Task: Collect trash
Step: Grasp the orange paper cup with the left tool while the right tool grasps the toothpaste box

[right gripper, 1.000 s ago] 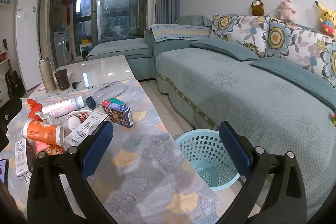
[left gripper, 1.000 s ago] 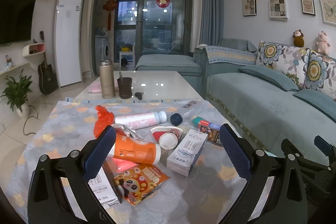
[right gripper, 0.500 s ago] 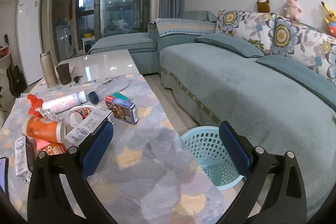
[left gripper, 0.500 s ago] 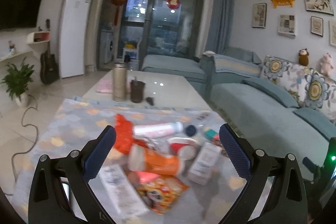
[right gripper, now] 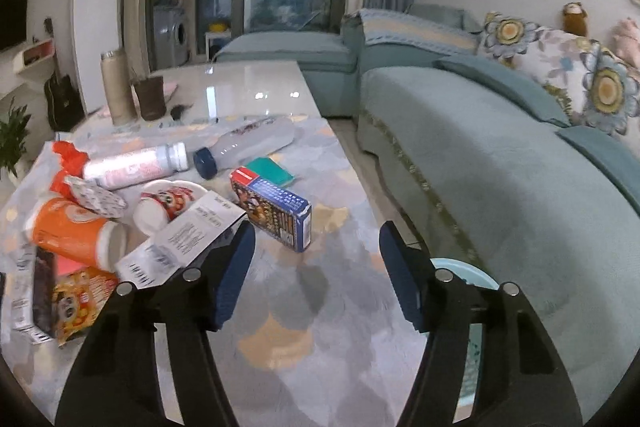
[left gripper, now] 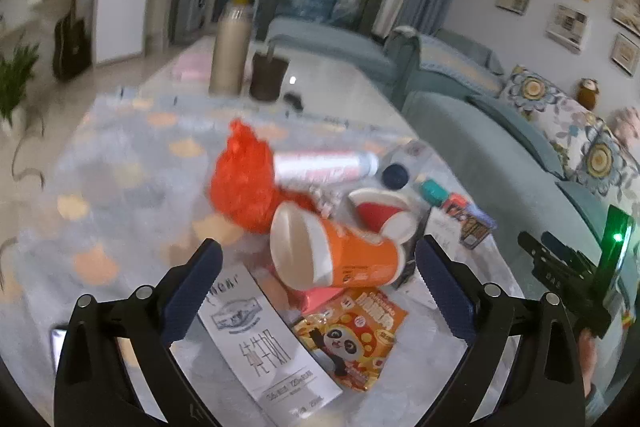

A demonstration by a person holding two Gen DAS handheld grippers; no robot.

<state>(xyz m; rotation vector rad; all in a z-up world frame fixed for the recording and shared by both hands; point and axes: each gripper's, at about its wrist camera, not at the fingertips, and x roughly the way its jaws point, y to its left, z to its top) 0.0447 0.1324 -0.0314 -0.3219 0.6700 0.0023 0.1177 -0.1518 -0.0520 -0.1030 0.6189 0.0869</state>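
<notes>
A pile of trash lies on the patterned table. In the left wrist view an orange cup lies on its side between my open left gripper's fingertips, with a red bag, a pink bottle, a white carton and a panda snack packet around it. My right gripper is open and empty above the table, just short of a blue box. The teal basket shows behind its right finger, on the floor.
A steel flask and a dark cup stand on the far bare tabletop. A clear bottle and a red-white cup lie in the pile. The teal sofa runs along the right. The right gripper's body shows at the right edge.
My left gripper has dropped and moved in until the orange cup lies between its fingers. My right gripper has moved left over the table toward the blue box, and its jaws have narrowed.
</notes>
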